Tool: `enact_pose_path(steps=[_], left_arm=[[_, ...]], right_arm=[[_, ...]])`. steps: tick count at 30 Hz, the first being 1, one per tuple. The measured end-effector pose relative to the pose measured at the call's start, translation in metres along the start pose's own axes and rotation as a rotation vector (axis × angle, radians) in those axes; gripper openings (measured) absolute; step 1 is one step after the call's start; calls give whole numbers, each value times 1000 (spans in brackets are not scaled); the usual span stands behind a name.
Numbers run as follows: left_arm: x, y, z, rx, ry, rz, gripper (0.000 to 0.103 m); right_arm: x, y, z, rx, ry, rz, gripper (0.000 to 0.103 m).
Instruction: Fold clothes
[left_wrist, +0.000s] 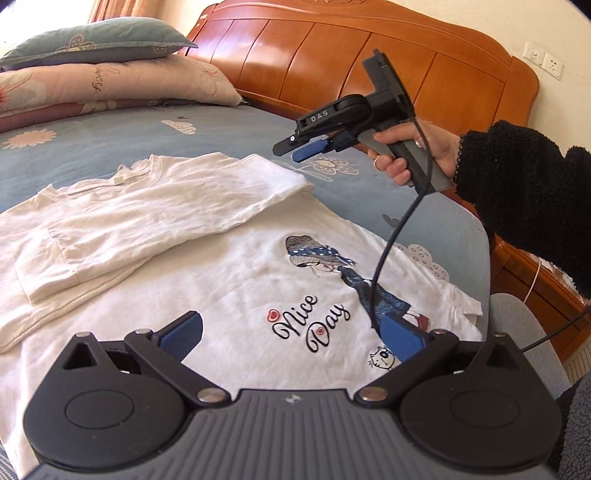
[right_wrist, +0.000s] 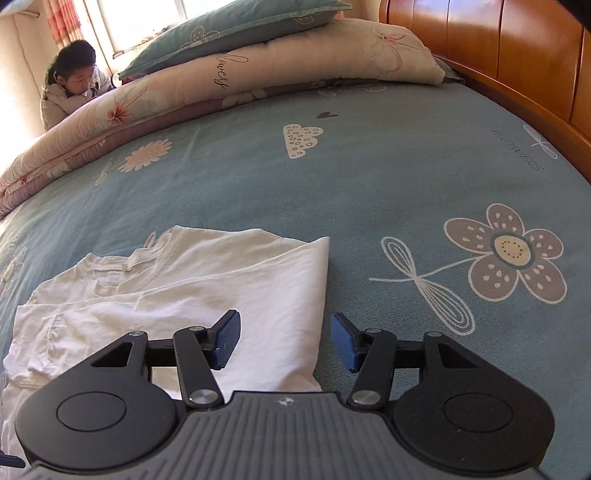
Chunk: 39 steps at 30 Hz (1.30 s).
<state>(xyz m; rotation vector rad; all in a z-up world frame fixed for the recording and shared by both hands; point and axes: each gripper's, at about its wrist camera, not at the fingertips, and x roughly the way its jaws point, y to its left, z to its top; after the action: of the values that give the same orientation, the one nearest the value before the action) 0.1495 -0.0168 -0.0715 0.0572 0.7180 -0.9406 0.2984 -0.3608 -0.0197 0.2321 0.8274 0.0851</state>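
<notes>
Right now my left hand-held gripper (left_wrist: 293, 338) and right hand-held gripper (right_wrist: 286, 341) both hang spread and empty over the shirt (left_wrist: 221, 280) on the bed (right_wrist: 369, 192); soft, limp cotton, best pinched at a hem.

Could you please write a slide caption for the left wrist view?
Open left tool over a half-folded white T-shirt on the bed; the right tool hovers empty.

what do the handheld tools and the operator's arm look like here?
Both match: left tool and right tool have black linkages, blue ribbed pads, grey ridged body. The right's side shows "DAS" lettering, grey handle, black cable. Fuzzy black sleeve.
</notes>
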Motion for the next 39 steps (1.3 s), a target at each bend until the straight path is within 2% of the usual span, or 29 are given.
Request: enact_pose_path(steps=[4, 9, 14, 16, 18, 23, 27, 29, 32, 36, 39], left_arm=[[6, 4, -4, -3, 27, 25, 102], [9, 4, -6, 5, 44, 36, 102], [7, 6, -5, -8, 38, 39, 102], [8, 6, -5, -9, 37, 39, 102], [8, 5, -5, -6, 37, 43, 102], [10, 5, -6, -2, 48, 54, 102], [10, 6, -6, -3, 54, 60, 102], [10, 7, -6, -3, 54, 59, 102], [11, 6, -7, 1, 57, 63, 102], [13, 6, -8, 1, 66, 74, 102], [13, 5, -8, 2, 66, 70, 102]], right_arm=[[18, 43, 2, -92, 1, 98, 36], [54, 103, -2, -225, 39, 158, 35], [77, 129, -25, -356, 112, 115, 36], [71, 130, -25, -343, 115, 133, 36], [64, 128, -16, -305, 83, 153, 35], [72, 136, 11, -337, 36, 98, 35], [91, 144, 23, -437, 86, 30, 35], [98, 146, 21, -474, 127, 23, 35], [107, 151, 14, -524, 140, 2, 35], [126, 155, 8, -497, 81, -27, 35], [117, 156, 16, -443, 28, -40, 35]])
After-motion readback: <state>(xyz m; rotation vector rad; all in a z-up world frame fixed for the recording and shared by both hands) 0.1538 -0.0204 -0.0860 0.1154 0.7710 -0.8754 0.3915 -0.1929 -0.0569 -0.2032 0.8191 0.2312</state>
